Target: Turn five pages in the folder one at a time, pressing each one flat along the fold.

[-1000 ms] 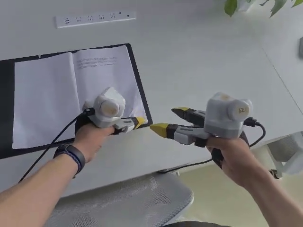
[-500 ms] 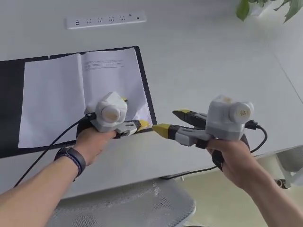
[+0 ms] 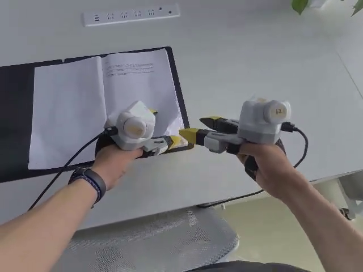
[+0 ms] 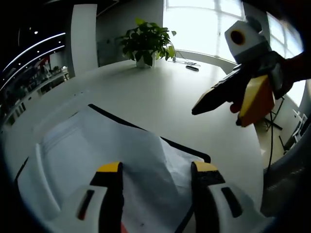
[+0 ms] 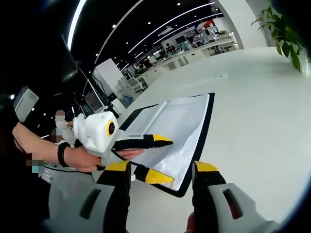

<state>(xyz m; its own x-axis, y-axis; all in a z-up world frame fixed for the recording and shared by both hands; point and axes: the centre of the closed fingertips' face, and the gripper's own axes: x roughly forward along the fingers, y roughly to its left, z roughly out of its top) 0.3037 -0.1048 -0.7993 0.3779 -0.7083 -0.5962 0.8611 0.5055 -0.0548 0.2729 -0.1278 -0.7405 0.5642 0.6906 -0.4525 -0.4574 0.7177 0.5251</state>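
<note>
Two grippers meet at the lower right corner of the open folder (image 3: 16, 113), which lies at the left of the white table (image 3: 255, 56). Left gripper (image 4: 158, 169): jaws apart, with the corner of the right-hand page (image 3: 136, 90) between them. Right gripper (image 3: 199, 129): jaws apart, just beside the folder's edge.

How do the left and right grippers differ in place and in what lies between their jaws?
The left gripper is over the folder's corner; the right gripper is over bare table. A lifted page sits between the left gripper's jaws; the right gripper's jaws are empty. Both are open, yellow-tipped.
</note>
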